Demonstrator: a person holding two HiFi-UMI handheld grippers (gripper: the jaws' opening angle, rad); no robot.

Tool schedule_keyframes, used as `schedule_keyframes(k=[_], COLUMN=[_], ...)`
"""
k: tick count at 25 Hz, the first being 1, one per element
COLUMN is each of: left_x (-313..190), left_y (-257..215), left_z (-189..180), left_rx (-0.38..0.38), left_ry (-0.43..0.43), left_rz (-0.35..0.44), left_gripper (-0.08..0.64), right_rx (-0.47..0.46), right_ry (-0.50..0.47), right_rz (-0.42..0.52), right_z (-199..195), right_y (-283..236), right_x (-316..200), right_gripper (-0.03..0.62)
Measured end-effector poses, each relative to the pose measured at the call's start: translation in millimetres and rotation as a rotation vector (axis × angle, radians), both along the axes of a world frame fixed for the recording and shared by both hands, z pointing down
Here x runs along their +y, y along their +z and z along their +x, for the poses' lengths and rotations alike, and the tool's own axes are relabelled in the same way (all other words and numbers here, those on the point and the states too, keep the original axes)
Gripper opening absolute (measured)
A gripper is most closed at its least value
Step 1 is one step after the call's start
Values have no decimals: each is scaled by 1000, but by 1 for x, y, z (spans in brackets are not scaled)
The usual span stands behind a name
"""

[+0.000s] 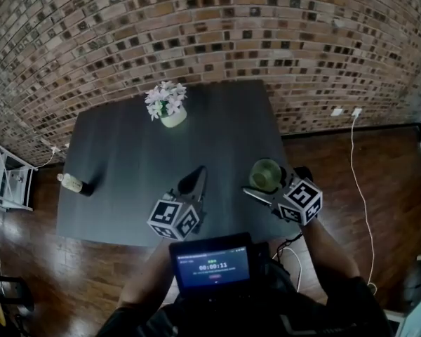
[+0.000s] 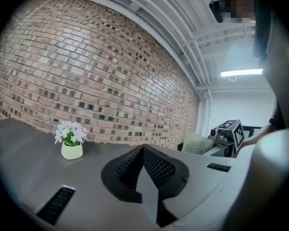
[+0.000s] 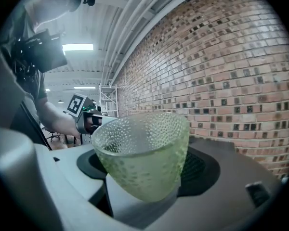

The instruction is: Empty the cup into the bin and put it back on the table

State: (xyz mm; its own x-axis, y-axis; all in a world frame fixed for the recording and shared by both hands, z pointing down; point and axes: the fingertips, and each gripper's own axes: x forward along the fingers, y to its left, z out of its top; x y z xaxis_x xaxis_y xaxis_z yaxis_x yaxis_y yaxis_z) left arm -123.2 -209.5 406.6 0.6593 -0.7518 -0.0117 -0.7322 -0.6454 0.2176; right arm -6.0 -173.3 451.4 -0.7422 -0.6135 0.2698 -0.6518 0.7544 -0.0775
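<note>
Cannot tell contents inside the cup (image 1: 265, 175), nor identify the small bottle-like thing (image 1: 75, 183) far left of it.

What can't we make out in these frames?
Bin: in no view.
Cup contents: its pebbled wall blurs them in the right gripper view; too small and dim in the head view.
Small object at the left edge of the table: too small and dim in the head view to name.
Screen text: too small in the head view.
</note>
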Motion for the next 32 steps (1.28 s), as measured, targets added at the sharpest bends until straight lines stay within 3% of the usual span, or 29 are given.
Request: schedule_keyframes(k=[7,21,32], left_x=[2,3,15], left_y=[-8,-21,-31], left_z=[17,91,143], left_rx=[11,-26,-13], left_ry=[41,209,315], left_rz=[-2,44,48], left_gripper=[-8,-8,-8], right_rx=[10,77,33], right_ry=[83,360,559], right_rz=[23,-1,-20], right_z=[27,116,180], right_y=[-14,-31,-47], right_x=[5,32,54], right_gripper=[402,402,402])
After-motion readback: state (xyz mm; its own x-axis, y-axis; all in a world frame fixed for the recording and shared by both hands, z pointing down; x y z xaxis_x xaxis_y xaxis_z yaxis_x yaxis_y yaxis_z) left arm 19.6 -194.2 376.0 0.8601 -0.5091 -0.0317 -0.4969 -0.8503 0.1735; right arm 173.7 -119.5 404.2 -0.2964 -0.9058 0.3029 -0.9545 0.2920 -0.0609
